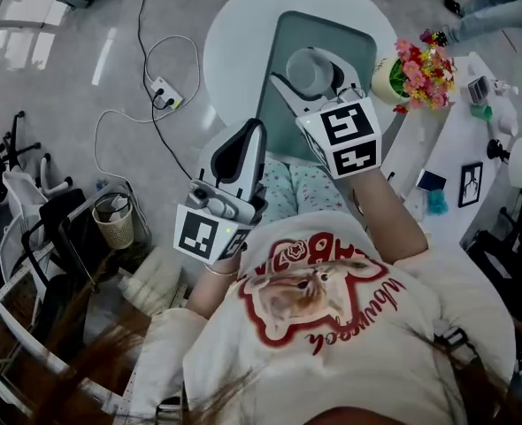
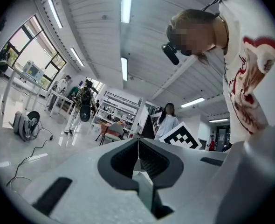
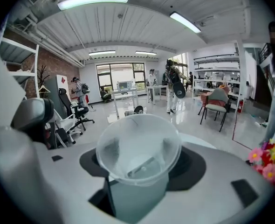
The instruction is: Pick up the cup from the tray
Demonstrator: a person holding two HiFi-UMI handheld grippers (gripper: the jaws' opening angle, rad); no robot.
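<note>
A clear plastic cup [image 1: 307, 67] sits between the fingers of my right gripper [image 1: 312, 74], which is shut on it and holds it above the grey-green tray [image 1: 289, 32] on the round white table [image 1: 233, 53]. In the right gripper view the cup [image 3: 138, 146] fills the gap between the jaws of that gripper [image 3: 140, 168], its mouth facing the camera. My left gripper [image 1: 252, 129] hangs close to my body, off the table's near edge. It points up towards the ceiling [image 2: 138, 144], with the jaws shut and nothing between them.
A pot of pink and yellow flowers [image 1: 418, 71] stands at the table's right edge. Beside it is a white side table [image 1: 451, 162] with small items. On the floor to the left lie a power strip with cables [image 1: 164, 93], a wastebasket [image 1: 113, 222] and office chairs [image 1: 22, 193].
</note>
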